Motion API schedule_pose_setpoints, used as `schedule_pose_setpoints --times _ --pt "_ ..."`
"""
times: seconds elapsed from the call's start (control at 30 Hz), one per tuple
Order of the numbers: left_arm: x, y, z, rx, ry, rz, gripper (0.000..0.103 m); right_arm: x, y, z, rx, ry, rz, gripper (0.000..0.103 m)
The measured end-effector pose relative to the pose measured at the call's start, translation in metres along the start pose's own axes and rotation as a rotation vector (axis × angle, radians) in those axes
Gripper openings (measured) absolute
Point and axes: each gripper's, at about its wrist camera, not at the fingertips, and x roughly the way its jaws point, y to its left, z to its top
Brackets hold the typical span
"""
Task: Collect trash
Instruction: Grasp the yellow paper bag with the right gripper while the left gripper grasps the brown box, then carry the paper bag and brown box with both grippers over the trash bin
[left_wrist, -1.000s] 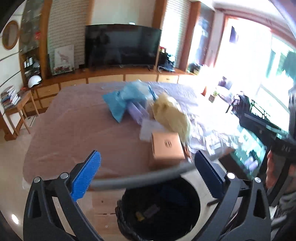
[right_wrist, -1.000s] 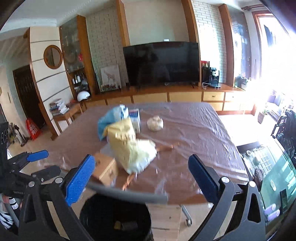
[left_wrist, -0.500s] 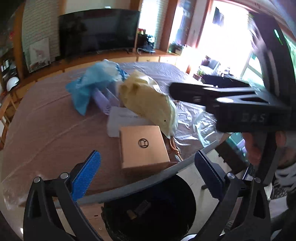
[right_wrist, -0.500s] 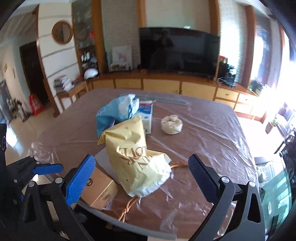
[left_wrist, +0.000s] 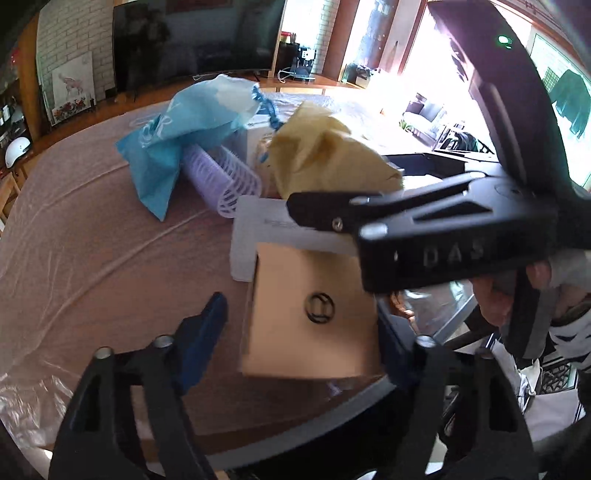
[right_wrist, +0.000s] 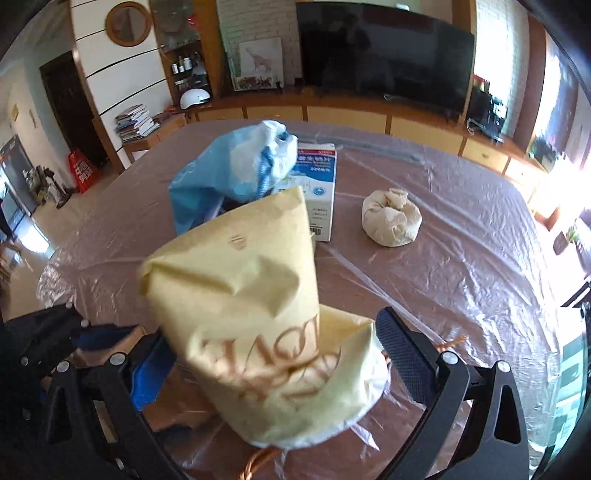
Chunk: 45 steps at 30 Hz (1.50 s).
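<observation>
Box (left_wrist: 314, 310) between left gripper (left_wrist: 299, 332) pads

I see the box (left_wrist: 314, 314) low centre on the table (left_wrist: 92, 258), flat carton (left_wrist: 251, 229) behind it, paper bag (left_wrist: 325, 158) beyond, plastic bag (left_wrist: 184, 125) upper left, roller (left_wrist: 221, 177) beside it

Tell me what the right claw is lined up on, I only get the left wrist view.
Observer: The right claw straddles the yellow bag, jaws open, pads not pressing.
Operator: Anything past the bag that I'm missing?
Observer: A crumpled paper wad lies alone on the table, right of the carton.
Operator: Is that carton standing?
Observer: Yes, upright, blue and white, just behind the bag.
</observation>
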Motion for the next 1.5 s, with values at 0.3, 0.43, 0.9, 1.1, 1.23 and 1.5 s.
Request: schedule_pose_setpoints --times 0.3,0.43,0.9,1.1,1.23,1.5 --pt "-0.001 0.039 0.007 -0.044 -0.009 -0.045 0.062 0.013 -0.010 0.004 0.091 -0.021 0.046 0.099" --pt "0.003 0.034 0.008 0.019 -0.006 -0.036 0.063 0.013 -0.012 0.003 0.098 -0.034 0.052 0.099" --pt "0.011 0.037 0.016 0.037 -0.005 0.008 0.059 0.008 -0.014 0.005 0.092 -0.064 0.049 0.064" --pt "0.007 0.044 0.018 -0.007 -0.013 0.017 0.059 0.000 -0.026 0.009 0.158 -0.089 0.061 0.057" --pt "0.011 0.054 0.023 -0.060 0.003 0.012 0.059 -0.002 -0.035 0.007 0.203 -0.092 0.068 0.057" --pt "0.008 0.054 0.025 -0.053 -0.016 0.037 0.059 -0.008 -0.041 0.001 0.249 -0.103 0.042 0.051"
